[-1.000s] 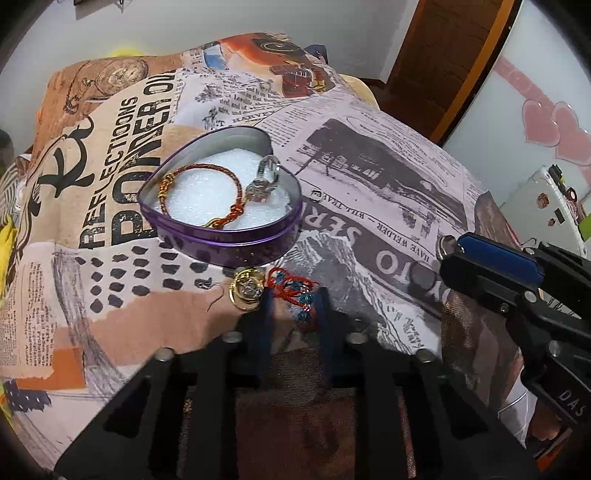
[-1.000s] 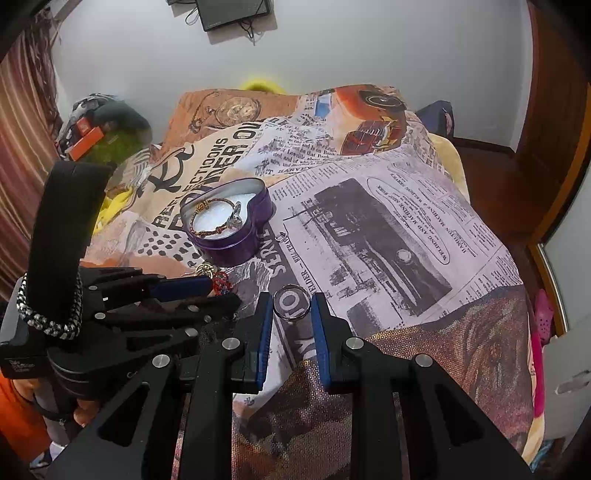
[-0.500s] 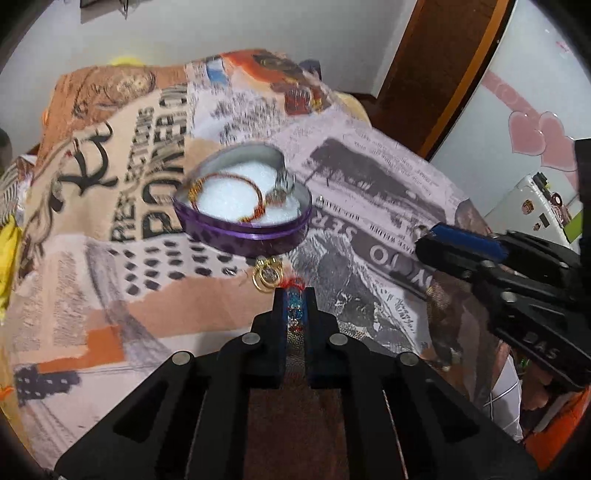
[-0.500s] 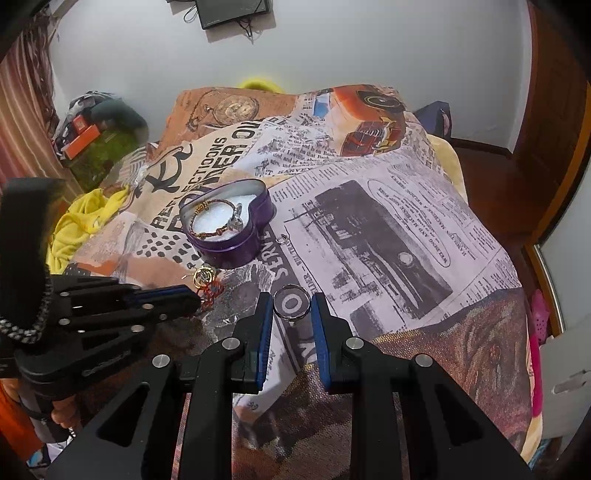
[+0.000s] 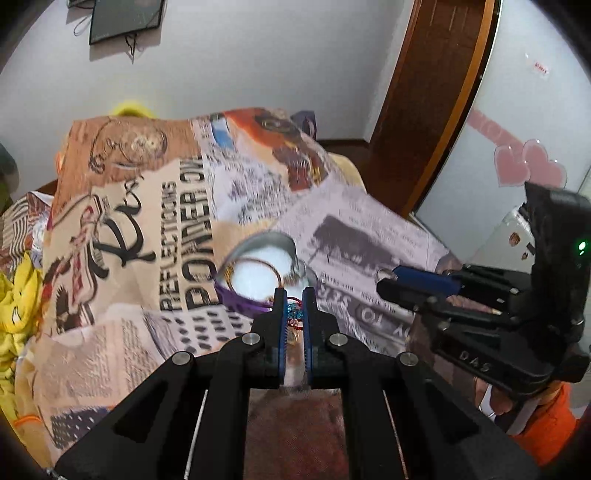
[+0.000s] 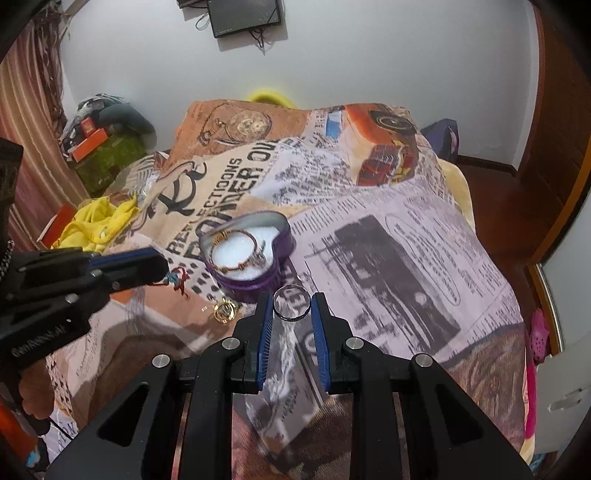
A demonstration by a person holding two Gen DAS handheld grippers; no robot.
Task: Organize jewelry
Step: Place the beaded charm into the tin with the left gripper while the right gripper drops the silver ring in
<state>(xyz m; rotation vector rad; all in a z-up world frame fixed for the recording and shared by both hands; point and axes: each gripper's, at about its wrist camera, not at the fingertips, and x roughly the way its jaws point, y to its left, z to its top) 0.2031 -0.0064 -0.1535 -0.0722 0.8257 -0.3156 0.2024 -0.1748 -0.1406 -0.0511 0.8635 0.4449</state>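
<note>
A purple heart-shaped tin (image 6: 275, 271) with white foam sits on the printed bedspread; a thin bracelet (image 6: 236, 254) and a ring lie inside it. My left gripper (image 5: 294, 299) is shut on a red thread bracelet with blue beads (image 5: 294, 314), lifted just in front of the tin (image 5: 236, 297). The right wrist view shows that bracelet (image 6: 178, 277) dangling from the left gripper's tip. My right gripper (image 6: 291, 301) is shut on a silver ring (image 6: 291, 303), held upright above the bedspread near the tin. A gold earring (image 6: 225, 313) lies on the bedspread by the tin.
The bed is covered by a newspaper-print bedspread (image 6: 388, 236). Yellow cloth (image 6: 96, 221) lies at its left edge, with boxes and bags (image 6: 99, 136) beyond. A wooden door (image 5: 436, 103) stands at the right, and a dark screen (image 6: 243, 14) hangs on the far wall.
My left gripper closed on the red bead bracelet and lifted it off the bedspread toward the tin. The gold earring stayed on the bedspread. My right gripper kept the ring and rose slightly.
</note>
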